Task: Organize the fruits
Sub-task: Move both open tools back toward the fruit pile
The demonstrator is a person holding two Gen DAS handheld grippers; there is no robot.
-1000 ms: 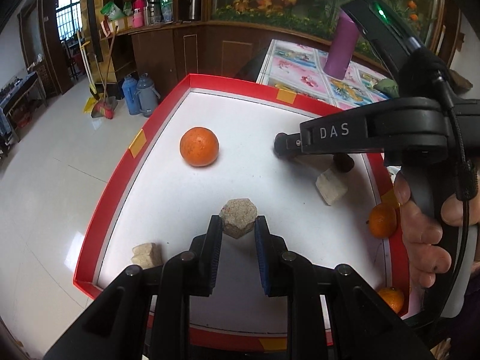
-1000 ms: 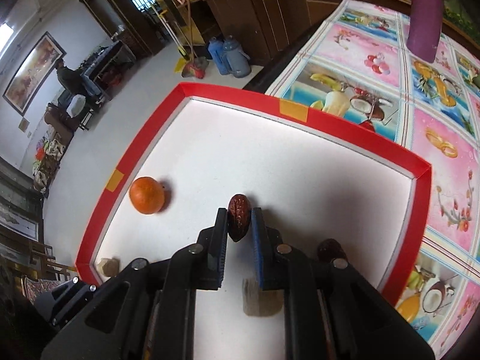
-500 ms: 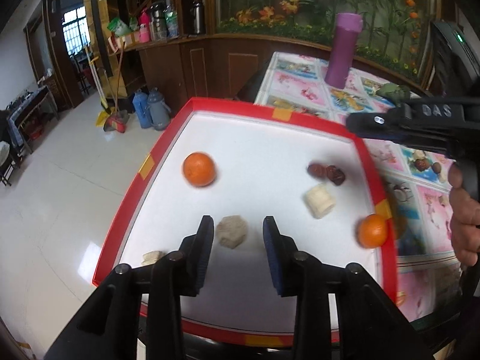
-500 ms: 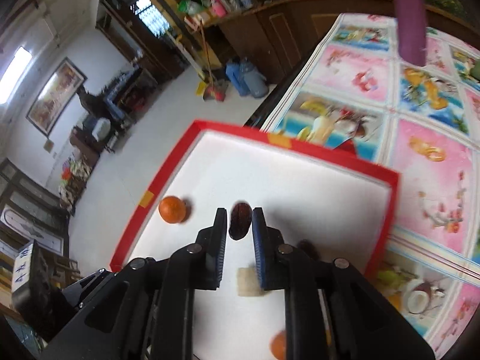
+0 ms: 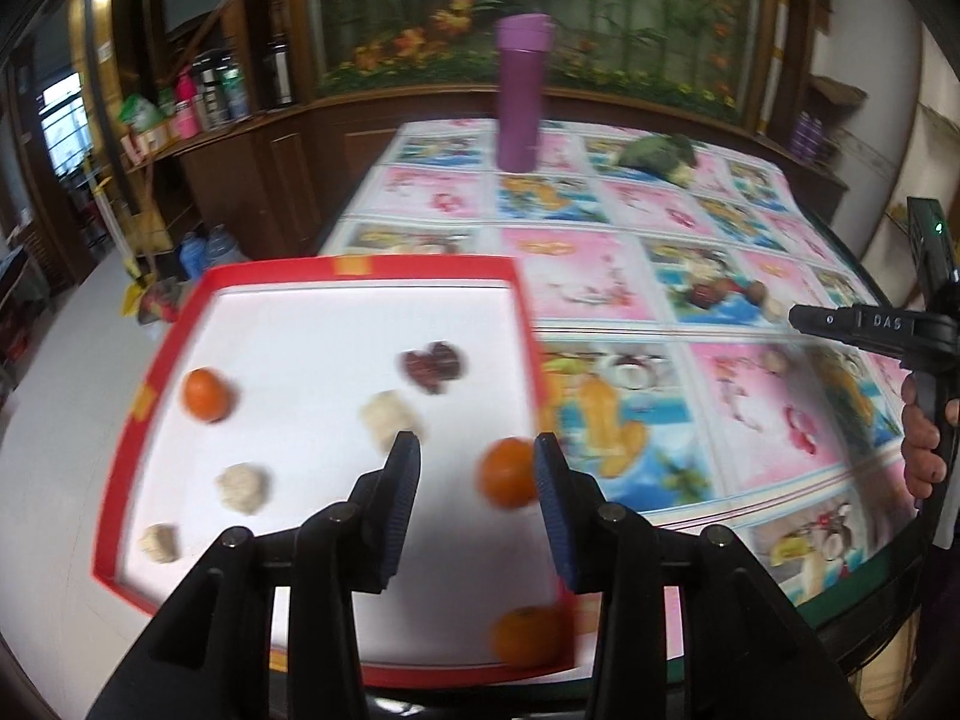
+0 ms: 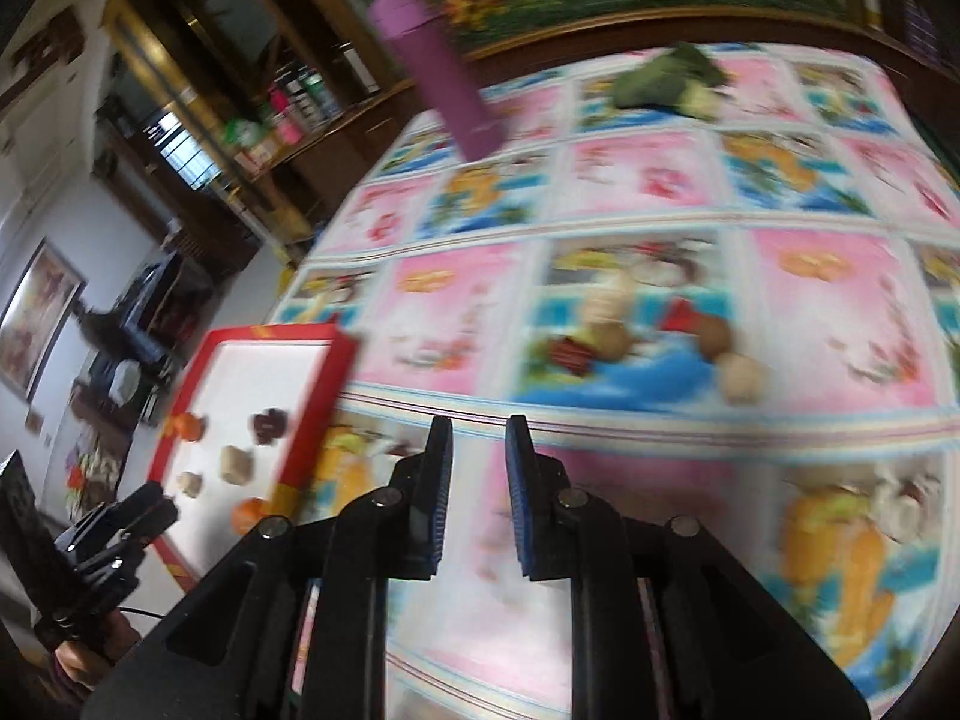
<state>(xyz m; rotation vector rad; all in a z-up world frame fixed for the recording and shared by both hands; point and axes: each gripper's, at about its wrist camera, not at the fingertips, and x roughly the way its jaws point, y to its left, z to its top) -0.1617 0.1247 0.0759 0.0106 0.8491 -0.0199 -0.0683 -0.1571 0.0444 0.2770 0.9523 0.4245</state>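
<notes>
Hovering over the red-rimmed white tray, the left gripper has its blue-padded jaws spread wide, holding nothing, with a tangerine showing blurred in the gap between them, lying on the tray near its right rim. A second tangerine sits at the tray's near right corner and a third lies over by the left rim. A cluster of dark red dates rests toward the far right of the tray, with a pale chunk just in front of it; a hexagonal beige chunk and a smaller pale piece lie toward the near left corner. The right gripper is well away from the tray, out over the fruit-patterned pink and blue tablecloth, its jaws parted with nothing between them; from the left wrist view its black body reads "DAS" in white letters beside a green light. A tall purple tumbler stands at the far side of the table, and a green leafy bundle lies to its right. On the cloth a dark red date and small round tan fruits lie close together, though blur makes it hard to tell them from the printed pictures.
</notes>
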